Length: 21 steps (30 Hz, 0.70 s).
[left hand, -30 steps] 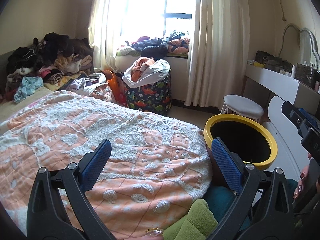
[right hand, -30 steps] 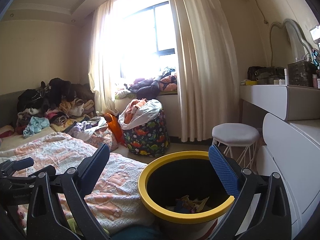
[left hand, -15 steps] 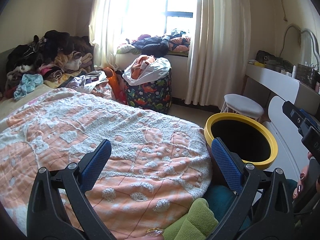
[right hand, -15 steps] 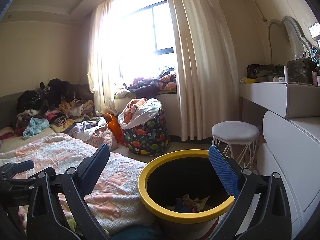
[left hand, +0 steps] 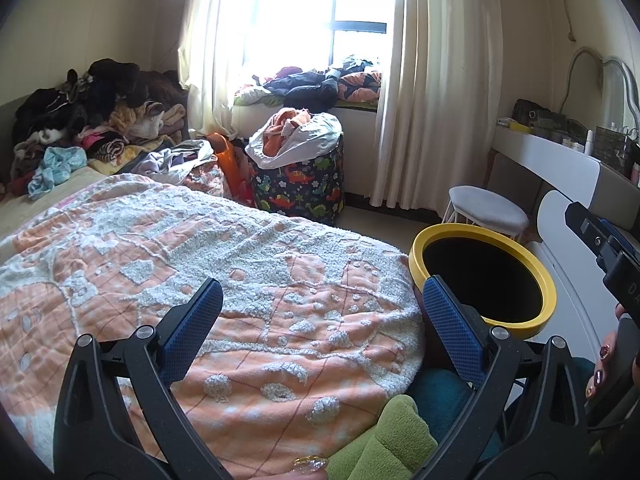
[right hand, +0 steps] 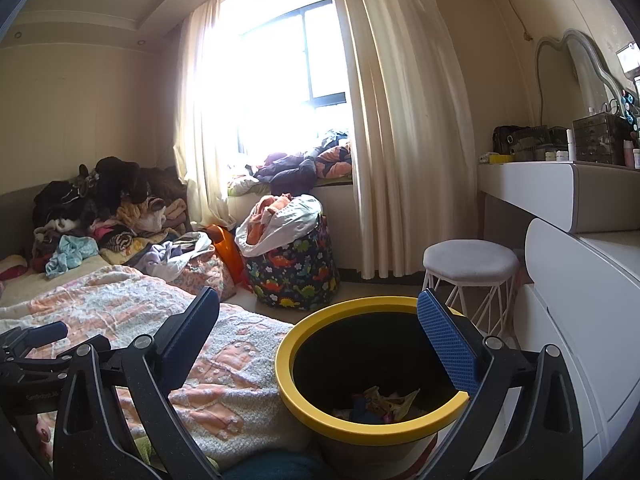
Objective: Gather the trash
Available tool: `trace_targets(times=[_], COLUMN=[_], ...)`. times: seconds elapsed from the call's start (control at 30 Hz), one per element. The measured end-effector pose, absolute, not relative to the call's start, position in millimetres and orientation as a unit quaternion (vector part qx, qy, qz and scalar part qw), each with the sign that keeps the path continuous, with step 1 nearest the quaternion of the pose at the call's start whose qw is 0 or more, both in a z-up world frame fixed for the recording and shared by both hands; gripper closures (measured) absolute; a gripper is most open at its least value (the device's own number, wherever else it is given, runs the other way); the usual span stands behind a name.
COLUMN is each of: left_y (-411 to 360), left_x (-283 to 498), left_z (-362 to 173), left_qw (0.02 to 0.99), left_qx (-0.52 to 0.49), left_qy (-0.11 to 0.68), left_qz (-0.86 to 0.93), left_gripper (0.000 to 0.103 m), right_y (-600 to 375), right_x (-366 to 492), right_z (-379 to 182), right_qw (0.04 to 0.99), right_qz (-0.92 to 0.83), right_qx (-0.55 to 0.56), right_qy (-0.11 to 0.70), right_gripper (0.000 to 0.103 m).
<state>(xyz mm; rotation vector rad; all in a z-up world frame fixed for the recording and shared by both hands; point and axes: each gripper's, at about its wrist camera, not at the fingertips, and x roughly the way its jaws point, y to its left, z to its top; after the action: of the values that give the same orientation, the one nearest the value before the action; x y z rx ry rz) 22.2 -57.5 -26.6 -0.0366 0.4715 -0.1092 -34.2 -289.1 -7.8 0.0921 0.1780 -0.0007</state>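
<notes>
Holding nothing, the left gripper [left hand: 320,316] and the right gripper [right hand: 320,336] have open fingers, while some trash [right hand: 380,402] already lies in the yellow-rimmed bin [right hand: 288,344] right of the bed [left hand: 200,248].

Left black-framed two-finger gripper with blue textured pads [left hand: 322,328]: jaws spread wide, nothing between them, fingers rising from the lower corners of the left wrist view toward centre frame. Right black-framed two-finger gripper with blue textured pads [right hand: 318,344]: likewise spread wide and empty, same pose in the right wrist view; its body also shows at the right edge of the left wrist view. Person's hand with dark polished nails [left hand: 608,364]: lower right of the left wrist view, wrapped around that handle.
</notes>
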Motion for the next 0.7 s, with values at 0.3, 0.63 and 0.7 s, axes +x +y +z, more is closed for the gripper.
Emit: trace_targets(times=[0.3,0.63,0.7], left_y=[-57.2,-57.4,-57.1], left_x=[22.3,22.2,22.0], left_z=[-26.2,-26.7,-26.6], left_qw=[0.971,0.971,0.971], left_qx=[-0.018,-0.018,-0.018], left_qy=[0.233,0.234,0.234], left_qz=[-0.054,-0.054,-0.054], left_gripper=[0.011,0.011,0.011], right_y=[-288.7,-287.5,-287.3], right_x=[-34.3,-35.2,-35.1], right_z=[-8.3,-10.6,-10.7], right_qw=[0.995,0.995,0.995], right_qz=[-0.001,-0.002,-0.003], right_qx=[0.047,0.048,0.048], right_qy=[0.091,0.090,0.090], right_gripper=[0.007,0.007,0.007])
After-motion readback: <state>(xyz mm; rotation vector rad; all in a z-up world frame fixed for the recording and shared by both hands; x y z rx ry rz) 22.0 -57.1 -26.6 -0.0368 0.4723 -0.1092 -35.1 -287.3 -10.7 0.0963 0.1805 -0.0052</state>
